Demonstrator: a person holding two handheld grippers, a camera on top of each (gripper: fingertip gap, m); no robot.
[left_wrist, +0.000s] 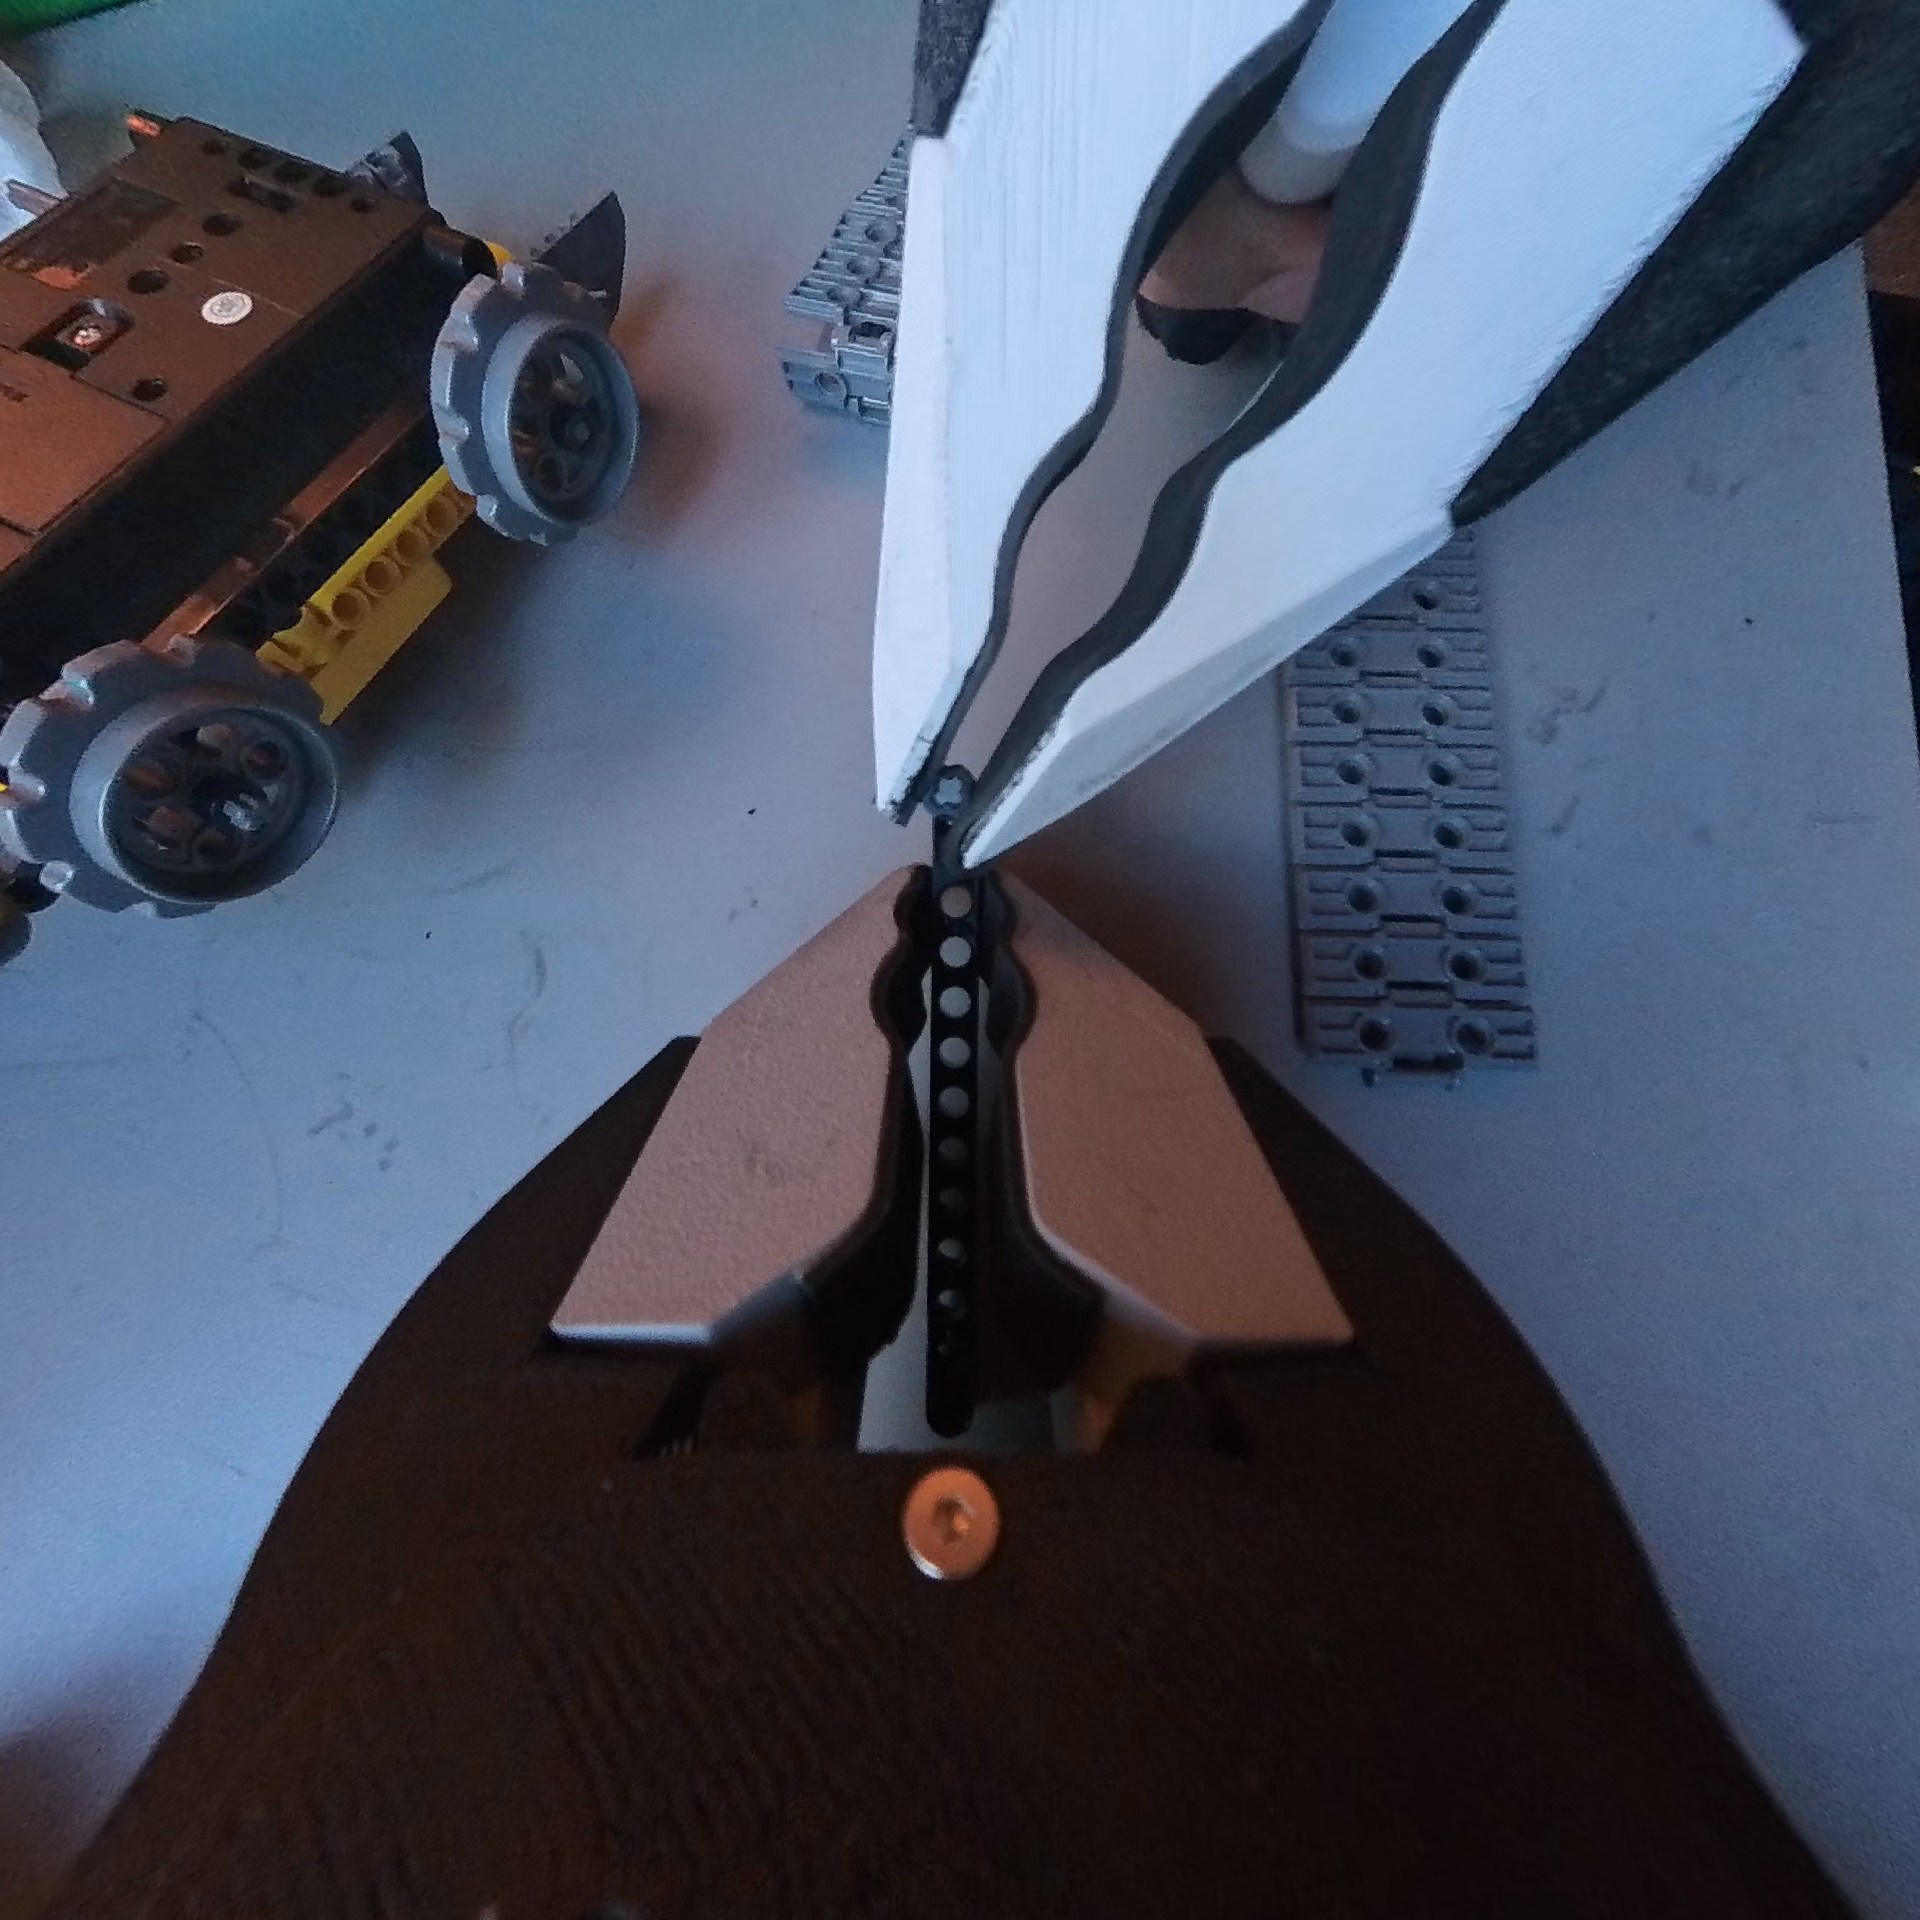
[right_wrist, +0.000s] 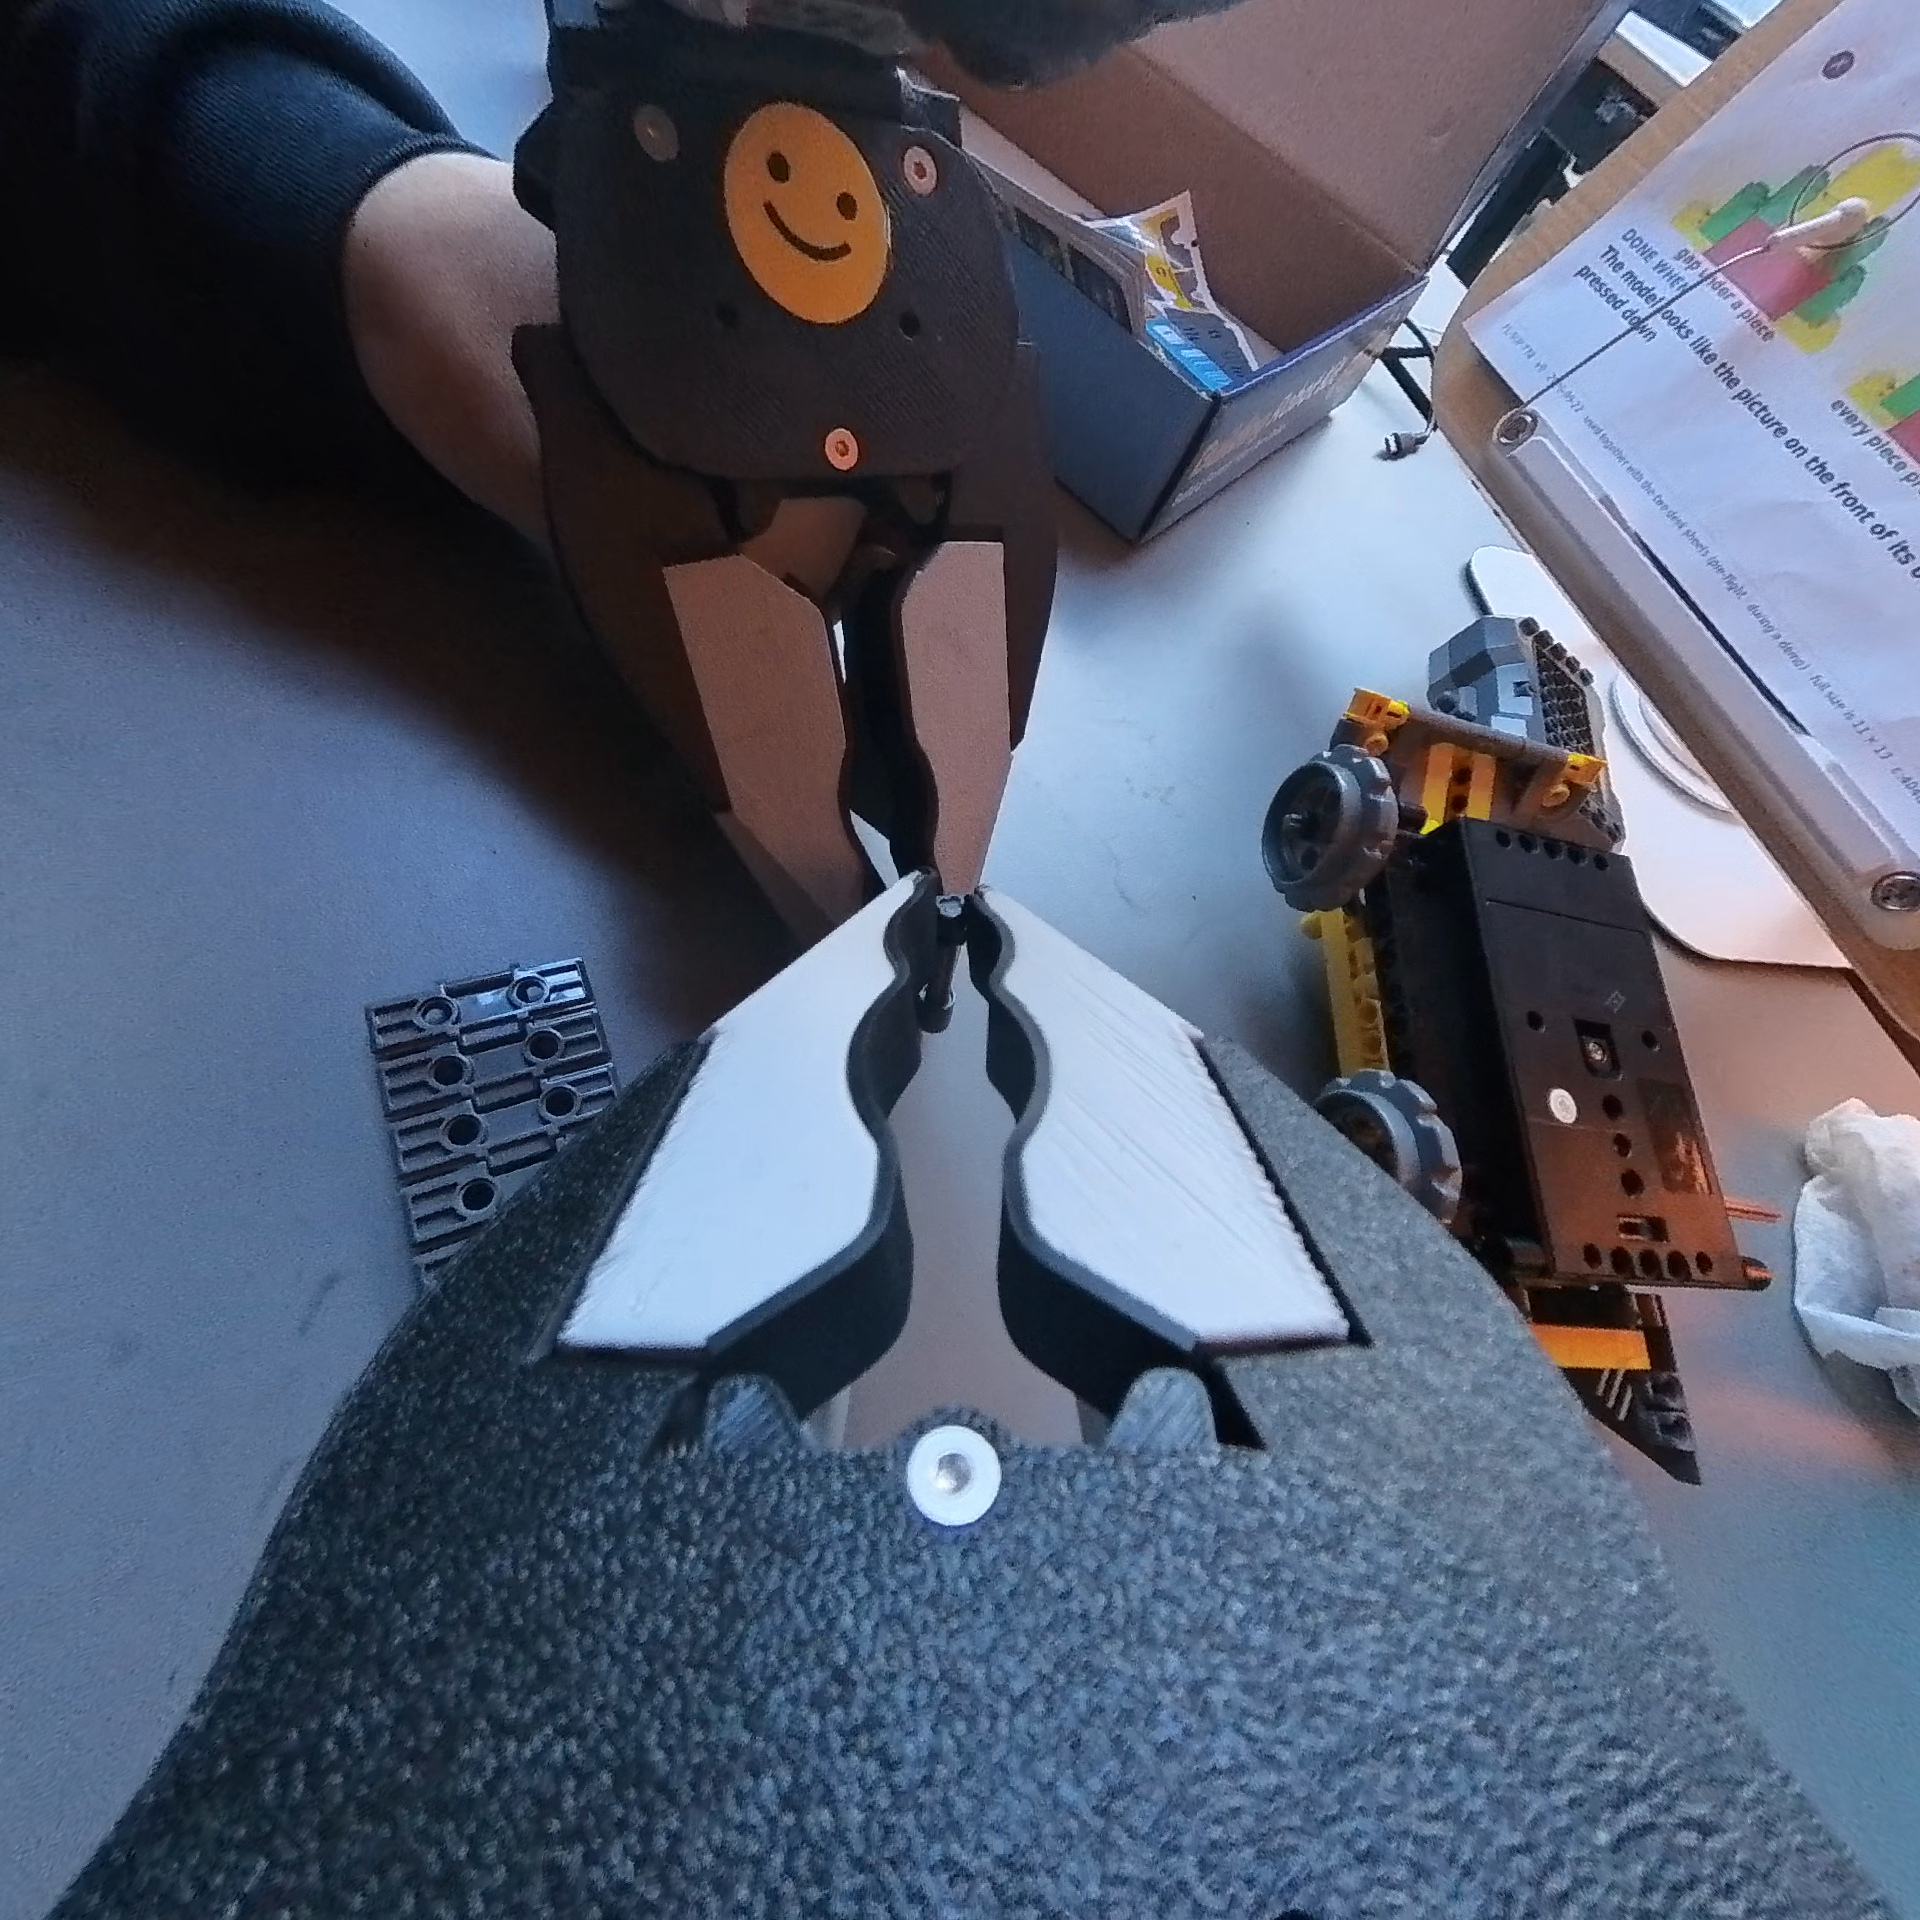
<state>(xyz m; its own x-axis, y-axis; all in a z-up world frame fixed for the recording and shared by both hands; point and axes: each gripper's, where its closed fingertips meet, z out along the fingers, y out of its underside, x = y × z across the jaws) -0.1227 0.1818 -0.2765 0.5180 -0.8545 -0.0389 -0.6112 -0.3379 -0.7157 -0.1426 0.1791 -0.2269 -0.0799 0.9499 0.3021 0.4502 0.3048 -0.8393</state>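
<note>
We are clamping a black holed beam (left_wrist: 951, 1049) in the left gripper (left_wrist: 954, 883) at frame centre, while the right gripper (right_wrist: 948, 935) is pinching a small black pin (right_wrist: 943, 971) at its tip; misalignment could flick the pin onto the counter (left_wrist: 520, 1039).

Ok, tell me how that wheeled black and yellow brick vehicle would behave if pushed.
The brick vehicle would likely roll, since its toothed grey wheels rest on the table. Built from many snapped-together pieces, it may shed parts if shoved hard.
</note>
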